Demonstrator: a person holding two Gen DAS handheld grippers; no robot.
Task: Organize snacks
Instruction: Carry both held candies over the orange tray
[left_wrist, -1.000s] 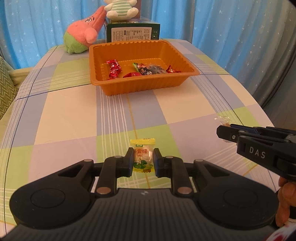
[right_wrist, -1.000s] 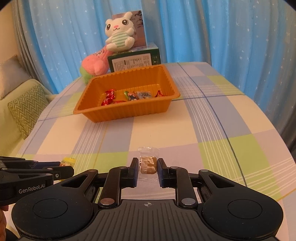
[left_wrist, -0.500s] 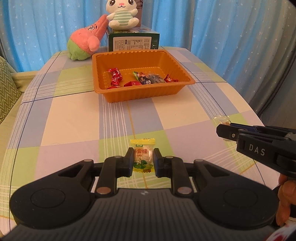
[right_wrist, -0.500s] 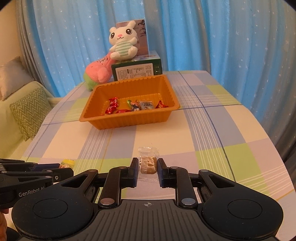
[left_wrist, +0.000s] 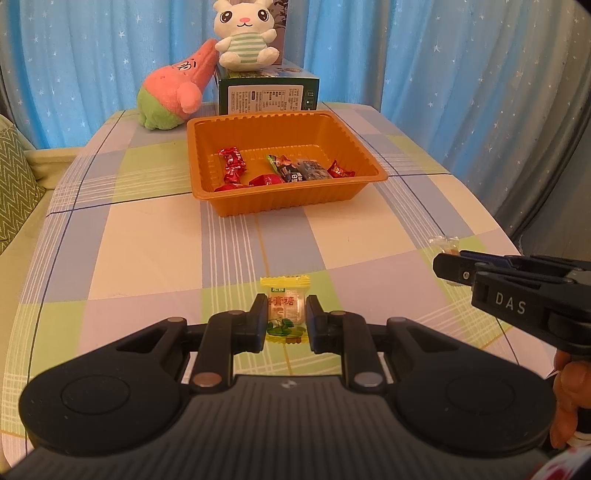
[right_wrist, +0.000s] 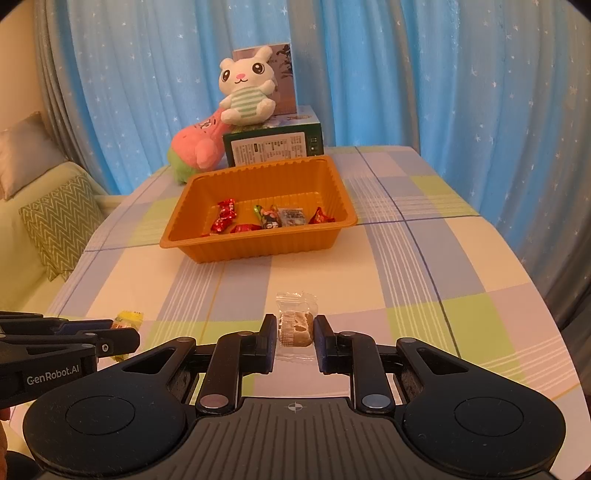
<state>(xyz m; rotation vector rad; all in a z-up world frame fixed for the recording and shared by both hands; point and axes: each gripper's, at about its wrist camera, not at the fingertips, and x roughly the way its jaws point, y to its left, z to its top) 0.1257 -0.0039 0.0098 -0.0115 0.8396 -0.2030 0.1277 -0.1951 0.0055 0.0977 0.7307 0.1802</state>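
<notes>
Left gripper pinches yellow candy, right gripper pinches clear-wrapped snack; carry both level to orange tray at 12 o'clock, clearing its near wall before releasing

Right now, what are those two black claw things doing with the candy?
A person is sorting snacks with a handheld gripper in each hand. The left gripper has its jaws closed on a yellow candy, and the right gripper pinches a clear-wrapped brown snack. Both are lifted above the checked tablecloth. Ahead sits the orange tray, which already holds several wrapped candies. Neither new snack is in it yet.
</notes>
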